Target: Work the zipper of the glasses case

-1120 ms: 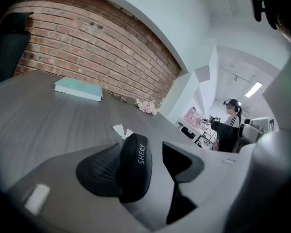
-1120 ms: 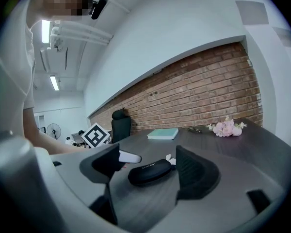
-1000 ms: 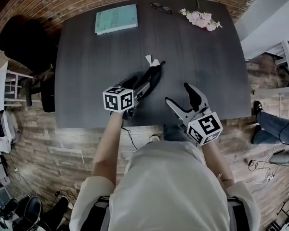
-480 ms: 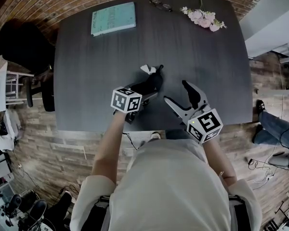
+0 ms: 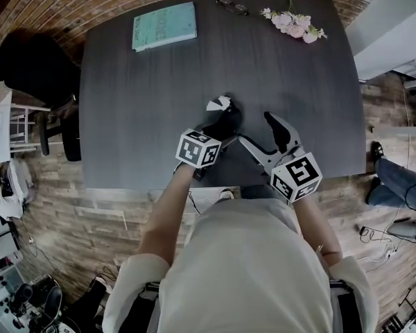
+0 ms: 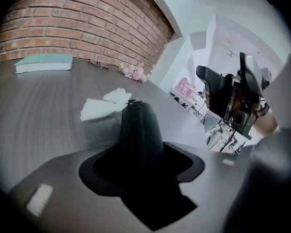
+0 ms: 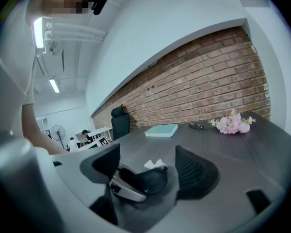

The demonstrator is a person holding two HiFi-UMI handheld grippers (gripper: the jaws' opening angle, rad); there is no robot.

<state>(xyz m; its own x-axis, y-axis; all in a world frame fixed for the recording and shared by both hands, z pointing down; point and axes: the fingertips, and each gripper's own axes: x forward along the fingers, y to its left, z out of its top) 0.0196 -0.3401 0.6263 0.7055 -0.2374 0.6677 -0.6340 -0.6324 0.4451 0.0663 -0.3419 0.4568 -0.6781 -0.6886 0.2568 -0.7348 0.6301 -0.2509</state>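
Now | glasses case (image 5: 225,122) — apparently near table (image 5: 139,116) front edge | open surface leftward

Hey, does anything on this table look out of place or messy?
Only a crumpled white tissue or cloth lying loose at the far tip of the black glasses case. The book, glasses and flowers along the far edge look ordinary.

Book (image 5: 164,26) behind glasses case (image 5: 227,121)
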